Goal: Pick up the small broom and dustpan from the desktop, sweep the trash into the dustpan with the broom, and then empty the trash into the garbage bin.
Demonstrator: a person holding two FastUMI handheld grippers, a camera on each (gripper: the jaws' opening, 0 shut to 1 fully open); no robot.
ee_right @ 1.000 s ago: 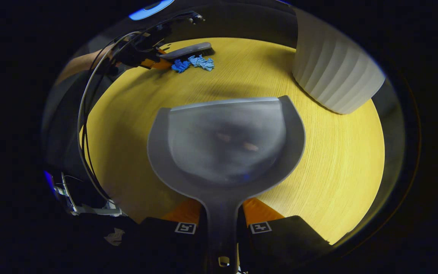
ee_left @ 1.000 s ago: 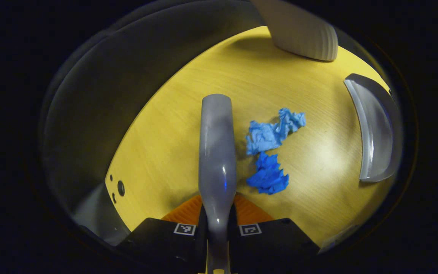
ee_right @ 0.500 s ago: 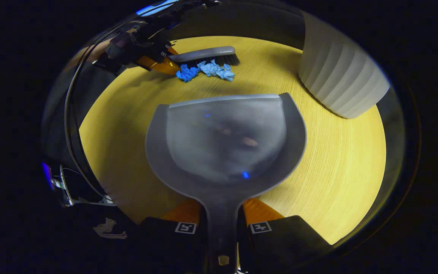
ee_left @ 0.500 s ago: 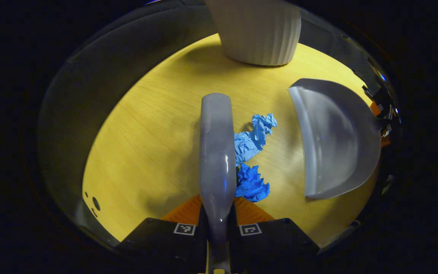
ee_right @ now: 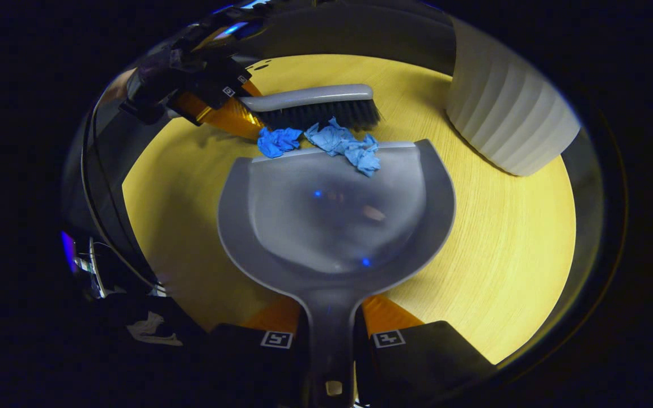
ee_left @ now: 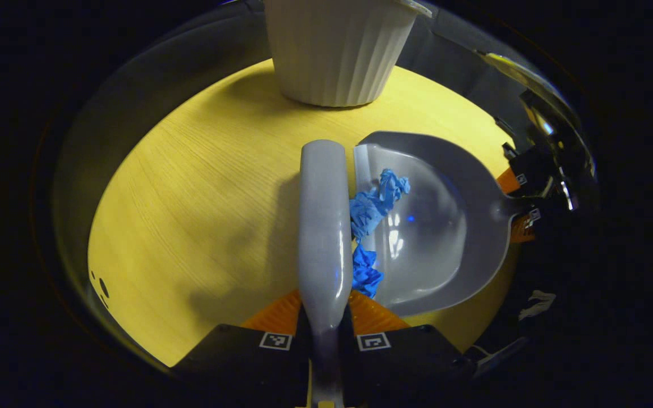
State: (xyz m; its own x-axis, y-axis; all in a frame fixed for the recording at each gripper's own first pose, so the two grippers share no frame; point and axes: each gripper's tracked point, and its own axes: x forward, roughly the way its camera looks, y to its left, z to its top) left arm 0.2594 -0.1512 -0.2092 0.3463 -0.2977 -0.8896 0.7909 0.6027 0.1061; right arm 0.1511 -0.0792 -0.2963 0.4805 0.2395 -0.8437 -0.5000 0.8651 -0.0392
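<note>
My left gripper [ee_left: 324, 309] is shut on the handle of the grey broom [ee_left: 322, 226], which runs forward over the yellow table [ee_left: 190, 198]. In the right gripper view the broom [ee_right: 312, 105] shows its dark bristles against two crumpled blue paper scraps [ee_right: 340, 141]. The scraps [ee_left: 373, 207] lie across the front lip of the grey dustpan [ee_left: 445, 226], pressed between broom and pan. My right gripper [ee_right: 330, 317] is shut on the dustpan's handle, with the dustpan [ee_right: 335, 215] flat on the table in front of it. The left gripper [ee_right: 219, 93] also appears far off at the upper left.
A white ribbed garbage bin [ee_left: 335, 48] stands on the table beyond the broom and dustpan; it sits at the upper right as the bin [ee_right: 505, 122] in the right gripper view. The round table edge [ee_right: 530, 317] curves close around. Cables [ee_right: 97, 170] hang at the left.
The broom has pushed the blue scraps sideways to the dustpan's lip, and broom and dustpan have closed together. The bin has shifted towards the middle of the left gripper view.
</note>
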